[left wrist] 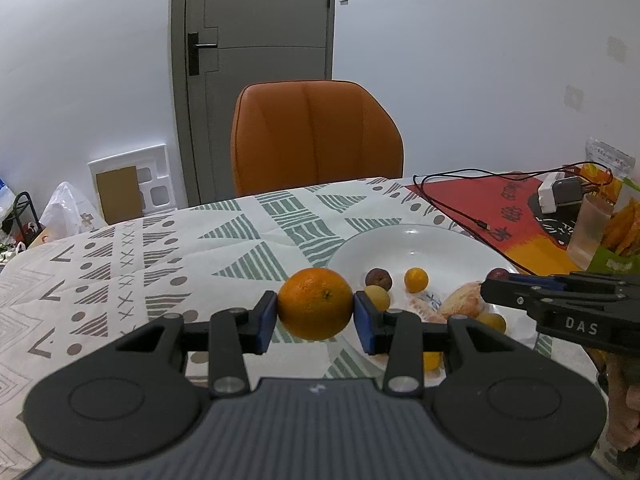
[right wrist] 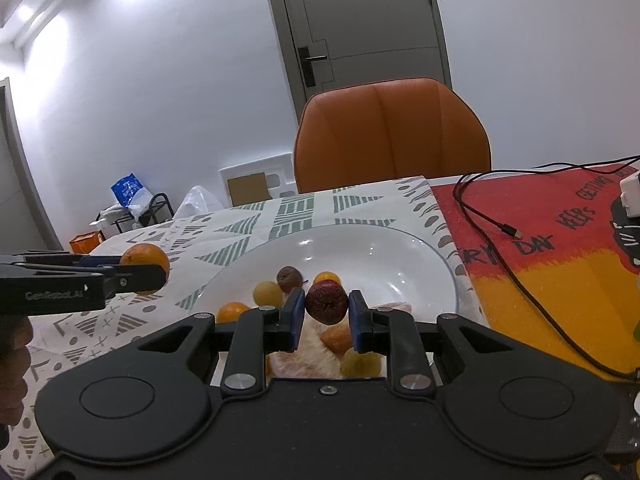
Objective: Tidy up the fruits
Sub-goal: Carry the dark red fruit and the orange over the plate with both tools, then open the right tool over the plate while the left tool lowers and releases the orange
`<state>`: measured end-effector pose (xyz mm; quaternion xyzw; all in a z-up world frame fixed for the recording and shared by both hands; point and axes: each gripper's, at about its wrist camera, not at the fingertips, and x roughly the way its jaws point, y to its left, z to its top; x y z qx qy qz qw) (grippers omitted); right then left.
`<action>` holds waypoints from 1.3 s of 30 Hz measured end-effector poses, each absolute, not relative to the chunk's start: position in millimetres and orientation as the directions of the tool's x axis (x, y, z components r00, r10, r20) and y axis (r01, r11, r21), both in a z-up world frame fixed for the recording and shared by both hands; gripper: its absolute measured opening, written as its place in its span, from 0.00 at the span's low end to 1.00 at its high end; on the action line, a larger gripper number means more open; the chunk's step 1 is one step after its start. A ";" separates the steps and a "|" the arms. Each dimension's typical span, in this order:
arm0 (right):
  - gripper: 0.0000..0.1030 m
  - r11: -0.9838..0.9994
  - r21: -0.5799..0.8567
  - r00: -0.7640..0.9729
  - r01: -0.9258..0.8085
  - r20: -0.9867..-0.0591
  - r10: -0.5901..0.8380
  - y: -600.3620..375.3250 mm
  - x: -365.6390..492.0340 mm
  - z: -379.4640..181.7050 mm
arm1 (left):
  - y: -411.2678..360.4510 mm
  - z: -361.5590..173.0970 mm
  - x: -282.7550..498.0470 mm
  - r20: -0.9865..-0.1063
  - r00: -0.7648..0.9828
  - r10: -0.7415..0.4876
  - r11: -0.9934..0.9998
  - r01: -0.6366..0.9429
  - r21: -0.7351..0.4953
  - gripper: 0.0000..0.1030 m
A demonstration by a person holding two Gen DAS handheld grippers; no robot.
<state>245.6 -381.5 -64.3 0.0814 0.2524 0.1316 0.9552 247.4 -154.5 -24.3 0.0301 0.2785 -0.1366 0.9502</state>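
Pinching round orange [left wrist: 315,303] in left gripper [left wrist: 315,312] | right gripper [right wrist: 325,312] clamps wrinkled dark-red fruit [right wrist: 326,302]

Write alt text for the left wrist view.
The left gripper holds an orange between its jaws, beside a white plate of small fruits on a patterned cloth. The right gripper reaches in from the right.

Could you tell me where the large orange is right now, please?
The large orange is clamped in the left tongs, held above the patterned tablecloth, just left of the white plate.

Orange chair [left wrist: 316,136], grey door [left wrist: 260,40], white walls [left wrist: 80,60]
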 end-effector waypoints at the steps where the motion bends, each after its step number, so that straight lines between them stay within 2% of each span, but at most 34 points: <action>1: 0.21 0.953 0.223 0.838 -0.206 -0.462 0.289 -382.4 247.8 -64.9 | -156.2 -24.8 249.1 -0.538 0.807 -0.244 0.961 0.278 -0.019 0.39; 8: 0.22 0.954 0.233 0.840 -0.186 -0.466 0.278 -384.8 261.0 -67.8 | -165.7 -29.1 259.9 -0.548 0.797 -0.253 0.957 0.289 -0.021 0.39; 10: 0.29 0.955 0.232 0.846 -0.184 -0.457 0.274 -384.0 263.6 -68.0 | -167.6 -30.6 262.3 -0.549 0.796 -0.256 0.956 0.292 -0.022 0.39; 12: 0.47 0.963 0.212 0.851 -0.168 -0.462 0.250 -382.4 264.6 -69.6 | -169.9 -31.8 264.3 -0.552 0.793 -0.258 0.955 0.296 -0.022 0.39; 39: 0.47 0.955 0.271 0.859 -0.121 -0.454 0.237 -404.2 223.6 -74.2 | -216.9 -33.3 265.8 -0.561 0.762 -0.324 0.919 0.394 0.004 0.39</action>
